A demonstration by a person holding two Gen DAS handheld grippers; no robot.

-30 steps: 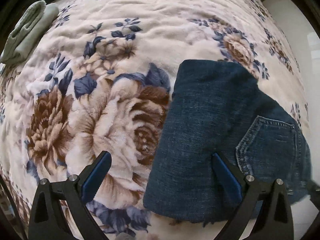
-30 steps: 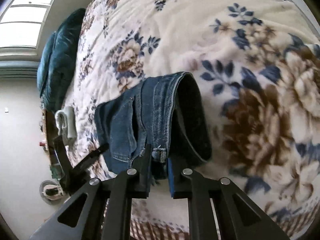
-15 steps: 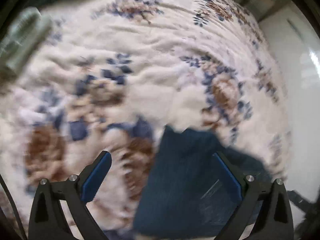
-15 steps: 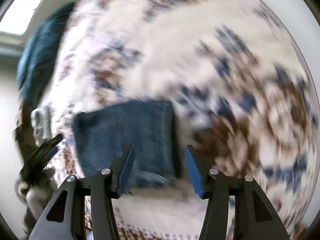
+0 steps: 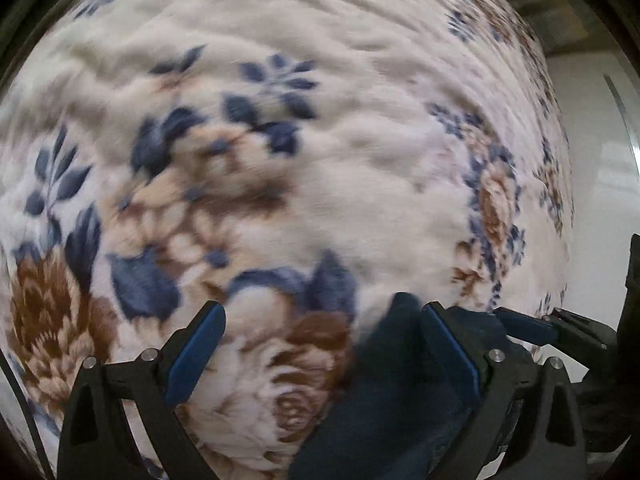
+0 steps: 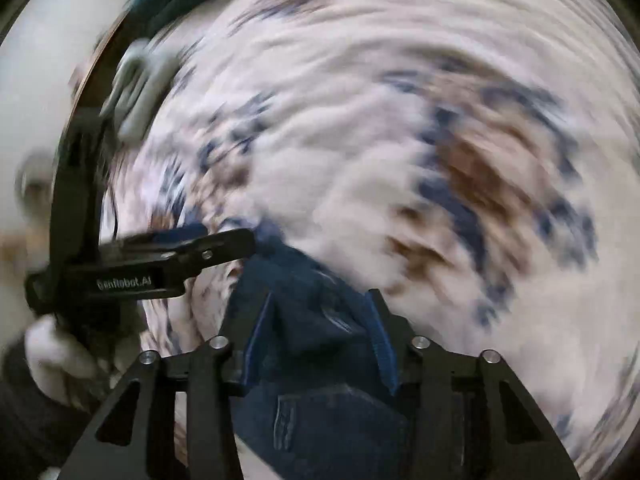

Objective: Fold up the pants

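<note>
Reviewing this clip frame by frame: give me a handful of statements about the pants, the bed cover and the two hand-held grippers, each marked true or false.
1. The pants are dark blue denim. True.
2. They lie on a plain grey sheet. False: they lie on a cream blanket with blue and brown flowers.
3. The left hand-held gripper has its jaws spread wide with nothing pinched between them. True.
4. The right hand-held gripper is fully shut. False: its jaws stand apart, having just been closing, with denim between them.
5. The right wrist view shows the other hand-held gripper beside the pants. True.
</note>
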